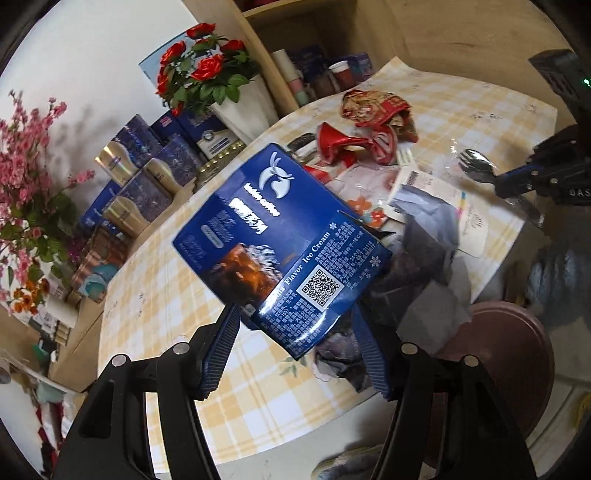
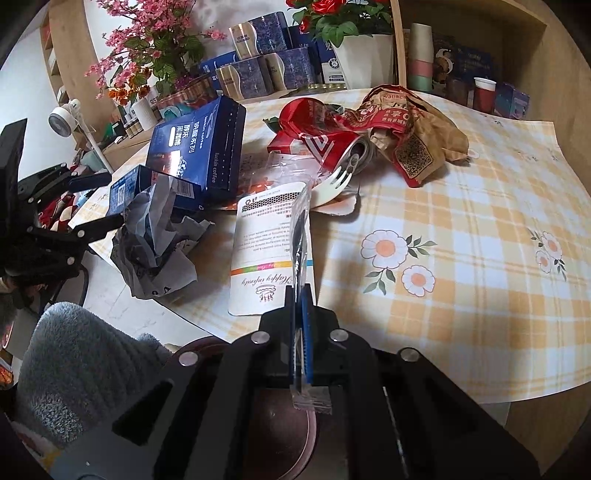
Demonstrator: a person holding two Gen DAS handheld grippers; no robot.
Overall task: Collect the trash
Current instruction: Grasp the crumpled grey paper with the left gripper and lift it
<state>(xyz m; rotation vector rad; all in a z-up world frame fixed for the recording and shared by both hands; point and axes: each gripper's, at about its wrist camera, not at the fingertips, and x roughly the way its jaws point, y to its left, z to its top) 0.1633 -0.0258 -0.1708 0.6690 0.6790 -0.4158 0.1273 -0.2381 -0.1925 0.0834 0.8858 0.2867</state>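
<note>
Left tool [image 1: 295, 350] clamps the blue carton [image 1: 280, 240] by one corner — carry it level. Right tool [image 2: 301, 314] pinches a wrapped spoon [image 2: 300, 236] — keep hold.

One crushed red can [image 2: 334, 147] sits at twelve o'clock on the tablecloth, one white plastic fork [image 2: 334, 182] just below it. Two blue cartons at ten o'clock: a large coffee box [image 2: 195, 147] and a smaller one [image 2: 127, 188]. One crumpled brown-and-red paper bag [image 2: 417, 125] at one o'clock. Two flower bouquets behind, pink [image 2: 147, 48] and red [image 2: 340, 14].
</note>
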